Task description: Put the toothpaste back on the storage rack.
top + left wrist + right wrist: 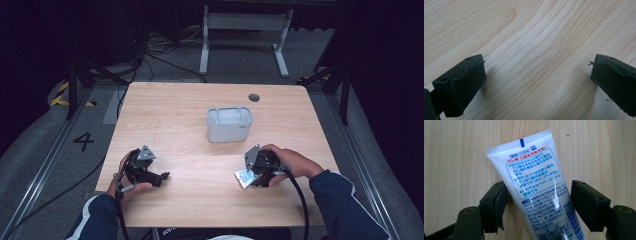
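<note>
- The right gripper (537,202) has its jaws spread to either side of a white tube (536,187). One pad touches the tube's side; the other stands off from it, with bare wood between, so the jaws are apart and not clamped.
- The white tube lies flat on the table (454,157), its crimped flat end pointing away from the gripper. Its face carries blue and red print, with a barcode towards the near end.
- In the high view the right gripper (248,176) sits near the table's front edge, right of centre, held in the right hand (290,162), with the tube (244,178) showing pale at its tip.
- The left gripper (536,82) has its jaws wide apart with bare wood grain between them.
- In the high view the left gripper (162,176) rests near the front-left corner, in the left hand (127,180), jaws pointing towards the right gripper.
- A pale grey basket (229,131) stands near the middle of the table (165,110), beyond both grippers and well apart from them.
- A small dark round spot (254,97) lies near the far edge.
</note>
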Tool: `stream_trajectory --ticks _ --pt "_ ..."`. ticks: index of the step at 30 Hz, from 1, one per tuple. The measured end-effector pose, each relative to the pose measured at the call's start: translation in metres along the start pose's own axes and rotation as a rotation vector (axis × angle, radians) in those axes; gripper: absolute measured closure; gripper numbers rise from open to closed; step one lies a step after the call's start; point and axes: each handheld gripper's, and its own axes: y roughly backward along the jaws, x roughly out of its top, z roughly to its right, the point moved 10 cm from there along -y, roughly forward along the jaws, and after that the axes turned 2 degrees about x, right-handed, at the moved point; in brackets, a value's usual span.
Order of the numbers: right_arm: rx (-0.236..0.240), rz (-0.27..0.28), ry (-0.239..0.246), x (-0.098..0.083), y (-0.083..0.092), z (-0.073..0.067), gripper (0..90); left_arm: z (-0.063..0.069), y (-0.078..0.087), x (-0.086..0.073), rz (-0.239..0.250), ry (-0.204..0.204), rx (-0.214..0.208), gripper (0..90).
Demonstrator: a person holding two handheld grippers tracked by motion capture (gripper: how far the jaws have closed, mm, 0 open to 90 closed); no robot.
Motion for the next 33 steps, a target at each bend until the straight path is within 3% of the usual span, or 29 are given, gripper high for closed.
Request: stream_trajectory --ticks 20,23,33 --pt "-0.008 0.01 -0.016 -0.001 0.002 0.005 48.3 0.0 0.0 0.0 0.0 0.0 0.0 0.1" --pt "-0.02 0.026 -0.022 -0.001 0.003 0.006 51.1 0.0 0.0 0.0 -0.001 0.002 -0.002 0.2" --pt "-0.053 0.167 -0.082 -0.005 0.012 0.011 59.9 0.001 0.0 0.0 0.001 0.007 -0.001 0.1"
